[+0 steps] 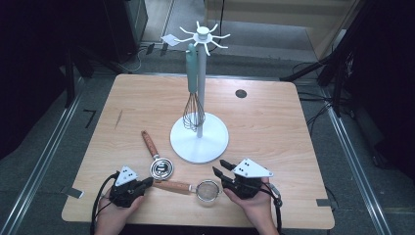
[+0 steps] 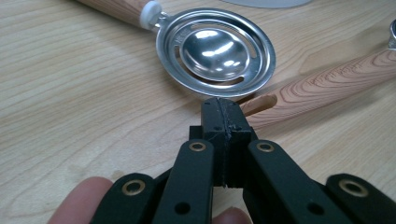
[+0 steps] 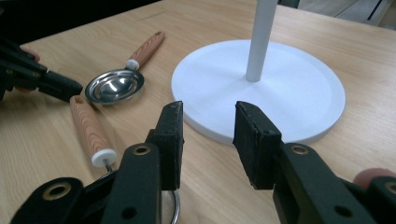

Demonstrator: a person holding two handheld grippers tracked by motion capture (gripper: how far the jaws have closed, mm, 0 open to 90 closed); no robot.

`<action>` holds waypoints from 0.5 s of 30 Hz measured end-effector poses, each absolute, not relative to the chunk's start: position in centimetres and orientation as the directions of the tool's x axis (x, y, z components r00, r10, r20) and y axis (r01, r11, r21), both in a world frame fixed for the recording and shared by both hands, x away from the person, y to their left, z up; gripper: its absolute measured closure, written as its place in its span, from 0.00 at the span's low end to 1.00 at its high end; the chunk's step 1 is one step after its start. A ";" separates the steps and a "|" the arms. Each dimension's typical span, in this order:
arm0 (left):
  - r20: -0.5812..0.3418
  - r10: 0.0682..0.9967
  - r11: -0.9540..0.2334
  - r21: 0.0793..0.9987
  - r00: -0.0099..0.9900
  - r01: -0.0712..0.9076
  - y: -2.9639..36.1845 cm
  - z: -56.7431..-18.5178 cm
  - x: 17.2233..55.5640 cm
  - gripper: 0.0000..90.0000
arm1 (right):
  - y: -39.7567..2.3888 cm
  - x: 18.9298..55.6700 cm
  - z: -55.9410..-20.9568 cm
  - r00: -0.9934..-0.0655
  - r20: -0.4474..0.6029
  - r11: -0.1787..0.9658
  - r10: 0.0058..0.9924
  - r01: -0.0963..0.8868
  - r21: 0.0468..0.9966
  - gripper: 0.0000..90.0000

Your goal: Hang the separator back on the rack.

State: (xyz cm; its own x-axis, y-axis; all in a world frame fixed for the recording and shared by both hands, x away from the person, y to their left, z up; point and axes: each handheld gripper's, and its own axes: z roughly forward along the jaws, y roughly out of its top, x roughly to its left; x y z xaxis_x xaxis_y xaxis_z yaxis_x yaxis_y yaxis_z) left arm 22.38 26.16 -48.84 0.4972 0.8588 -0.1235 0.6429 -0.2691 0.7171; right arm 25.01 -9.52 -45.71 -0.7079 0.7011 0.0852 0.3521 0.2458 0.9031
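A white utensil stand (image 1: pixel 199 137) rises mid-table, with a teal-handled whisk (image 1: pixel 194 110) hanging from one of its hooks. A steel egg separator (image 1: pixel 162 168) with a wooden handle lies left of the base. A small mesh strainer (image 1: pixel 208 190) lies near the front edge, its wooden handle (image 1: pixel 171 186) pointing left. My left gripper (image 1: pixel 149 182) is shut and empty, its tip (image 2: pixel 219 105) right beside the end of the strainer handle (image 2: pixel 322 86) and just short of the egg separator (image 2: pixel 215 51). My right gripper (image 1: pixel 219 166) is open and empty (image 3: pixel 208 123), over the strainer's bowl and facing the stand base (image 3: pixel 261 88).
A dark round hole (image 1: pixel 240 93) sits in the table's far right part. A paper tag (image 1: pixel 170 40) hangs off one of the stand's hooks. Black tripod legs and cables stand on the floor around the table. Bare wood lies left and right of the stand.
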 end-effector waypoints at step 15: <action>-0.143 0.844 -0.275 0.711 0.516 0.647 24.3 -48.9 22.1 1.00 | -9.0 25.8 -45.7 -0.838 0.110 0.443 0.534 0.388 0.808 0.68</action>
State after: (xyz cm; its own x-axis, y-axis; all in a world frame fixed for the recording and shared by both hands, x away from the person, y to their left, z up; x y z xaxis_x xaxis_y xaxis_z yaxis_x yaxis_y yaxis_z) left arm 22.11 24.34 -48.91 0.5162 0.8445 -0.1427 0.6467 -0.2751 0.7114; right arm 25.79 -8.97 -45.73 -0.8381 0.5343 0.1096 0.3881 0.4430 0.8082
